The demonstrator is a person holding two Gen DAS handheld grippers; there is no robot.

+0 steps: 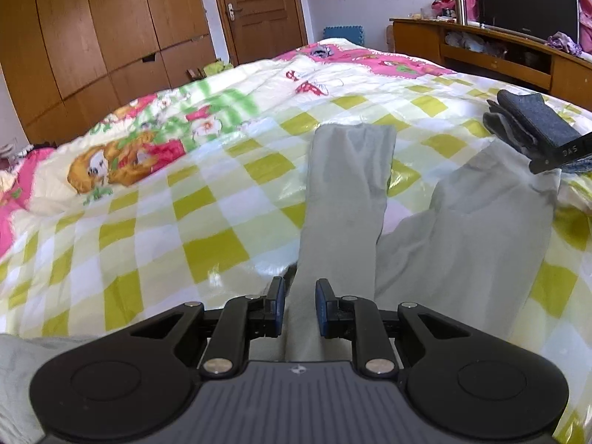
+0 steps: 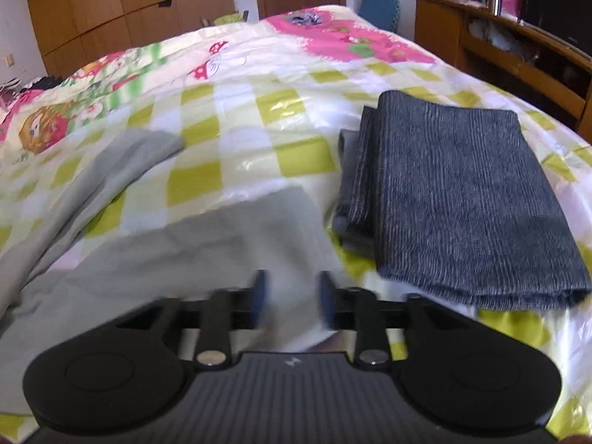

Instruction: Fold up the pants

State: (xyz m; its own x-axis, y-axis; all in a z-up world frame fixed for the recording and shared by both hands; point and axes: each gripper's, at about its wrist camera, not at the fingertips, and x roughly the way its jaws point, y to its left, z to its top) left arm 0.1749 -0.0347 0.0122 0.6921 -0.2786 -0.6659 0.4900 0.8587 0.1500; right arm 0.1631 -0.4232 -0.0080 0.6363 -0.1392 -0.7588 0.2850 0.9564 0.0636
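Light grey pants point(image 1: 344, 192) lie spread on the checked bed cover point(image 1: 155, 222), both legs running away from me. My left gripper point(image 1: 299, 305) is open, its fingers astride the near part of the left leg. My right gripper point(image 2: 292, 298) is open over the right leg point(image 2: 222, 244), with cloth between its blurred fingers. The right gripper's tip also shows in the left wrist view point(image 1: 555, 155), above the right leg's far end. The other leg shows in the right wrist view point(image 2: 122, 162) at left.
Folded dark grey pants point(image 2: 462, 199) lie on the bed right of the grey pair. A wooden TV cabinet point(image 1: 499, 51) stands beyond the bed's right edge. Wardrobes point(image 1: 92, 37) and a door point(image 1: 262, 3) are at the back.
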